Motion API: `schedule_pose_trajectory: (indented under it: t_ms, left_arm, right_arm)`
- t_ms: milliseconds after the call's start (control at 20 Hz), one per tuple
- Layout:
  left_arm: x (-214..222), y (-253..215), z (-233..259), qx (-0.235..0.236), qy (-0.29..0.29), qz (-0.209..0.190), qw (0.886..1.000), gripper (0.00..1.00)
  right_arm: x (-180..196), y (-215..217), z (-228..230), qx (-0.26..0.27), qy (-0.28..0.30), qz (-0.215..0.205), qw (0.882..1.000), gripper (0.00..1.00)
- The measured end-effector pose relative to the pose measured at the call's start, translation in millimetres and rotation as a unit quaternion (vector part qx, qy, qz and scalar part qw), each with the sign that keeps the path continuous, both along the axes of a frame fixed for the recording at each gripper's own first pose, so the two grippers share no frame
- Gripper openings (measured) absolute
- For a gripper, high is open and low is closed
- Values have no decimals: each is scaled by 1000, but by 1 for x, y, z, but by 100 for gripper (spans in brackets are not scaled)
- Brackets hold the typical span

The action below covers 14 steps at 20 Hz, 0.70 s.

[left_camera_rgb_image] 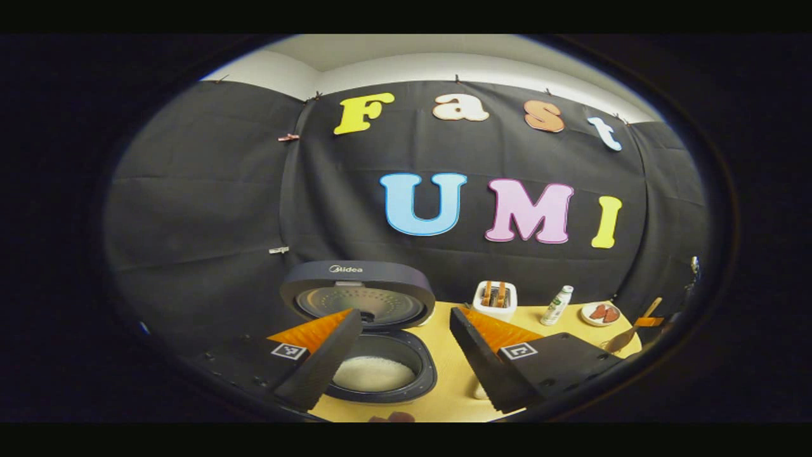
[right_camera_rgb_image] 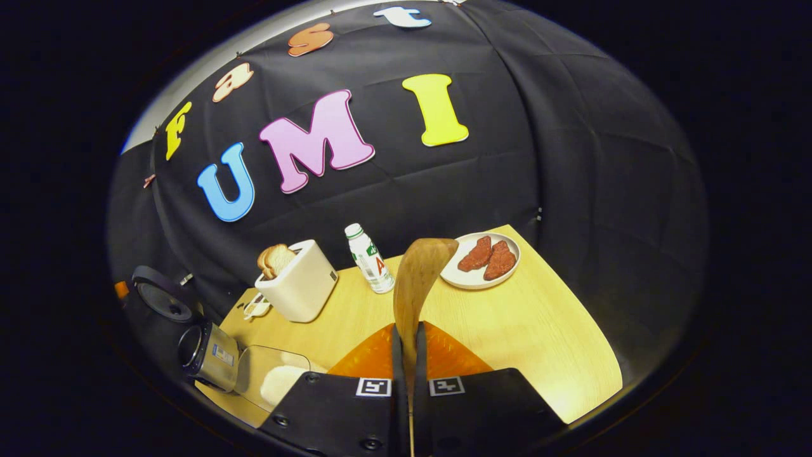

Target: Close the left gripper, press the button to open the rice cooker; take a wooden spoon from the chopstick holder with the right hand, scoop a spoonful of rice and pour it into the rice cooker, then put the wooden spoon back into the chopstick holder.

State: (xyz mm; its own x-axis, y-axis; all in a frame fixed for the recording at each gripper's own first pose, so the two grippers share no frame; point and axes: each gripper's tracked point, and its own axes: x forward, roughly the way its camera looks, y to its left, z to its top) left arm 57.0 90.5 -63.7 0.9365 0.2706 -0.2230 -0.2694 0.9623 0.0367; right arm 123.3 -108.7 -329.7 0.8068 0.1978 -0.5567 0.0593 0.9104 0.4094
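Over table (right_camera_rgb_image: 539,330), wooden spoon (right_camera_rgb_image: 415,279) between right claw (right_camera_rgb_image: 406,346) fingers

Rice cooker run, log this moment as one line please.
rice cooker: lid up, rice inside | left gripper: open, empty | right gripper: shut on wooden spoon, bowl up, above table

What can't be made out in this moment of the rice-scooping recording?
- Wooden spoon, right gripper view: its bowl faces away, so whether it carries rice is hidden.
- Rice cooker, left gripper view: a finger of the left gripper covers part of the pot.
- Clear container, right gripper view: cut off by the right gripper.
- Bottle: label too small.
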Motion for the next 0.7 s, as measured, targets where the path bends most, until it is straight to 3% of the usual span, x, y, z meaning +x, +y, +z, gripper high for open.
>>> schedule_pose_trajectory:
  t_ms: [300, 700]
  left_arm:
    - [2, -17, 2, 15, 9, -3, 1000, 95]
    - [8, -30, 4, 18, 16, -15, 1000, 95]
  right_arm:
    - [-1, 5, -35, 17, 28, 6, 999, 7]
    - [-7, 5, -51, 56, 53, -28, 997, 12]
